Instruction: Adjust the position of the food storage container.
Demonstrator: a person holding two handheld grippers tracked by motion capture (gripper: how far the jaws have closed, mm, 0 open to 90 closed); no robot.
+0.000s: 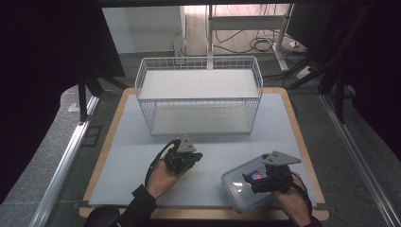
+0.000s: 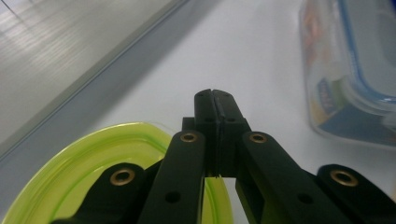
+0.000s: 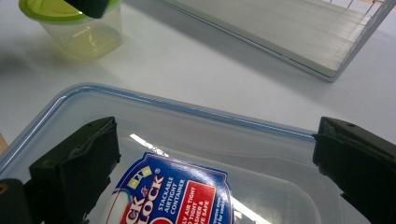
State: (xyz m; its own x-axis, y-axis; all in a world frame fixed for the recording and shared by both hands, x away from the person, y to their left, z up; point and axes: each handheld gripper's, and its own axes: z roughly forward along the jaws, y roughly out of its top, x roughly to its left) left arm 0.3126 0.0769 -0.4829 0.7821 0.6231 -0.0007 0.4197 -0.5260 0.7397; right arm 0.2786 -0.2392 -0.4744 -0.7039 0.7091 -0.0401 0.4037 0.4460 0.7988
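Observation:
A small clear tub with a lime-green lid [image 3: 79, 28] stands on the white mat. My left gripper [image 2: 215, 95] hovers just over that lid [image 2: 107, 158], jaws pressed together with nothing between them; the high view places it [image 1: 187, 160] at the mat's middle front. A clear rectangular box with a blue-rimmed lid [image 1: 236, 189] and a printed label lies at the front right. Above this box lid [image 3: 187, 121] my right gripper [image 3: 215, 140] is held with its jaws wide apart, one near each side of the lid. The high view has that gripper [image 1: 262, 179] on top of the box.
A white wire rack with two shelves [image 1: 198, 85] stands at the back middle of the mat [image 1: 132, 156], its lower shelf [image 3: 280, 28] open toward me. The box [image 2: 355, 70] lies to the right of my left gripper. A wooden table edge frames the mat.

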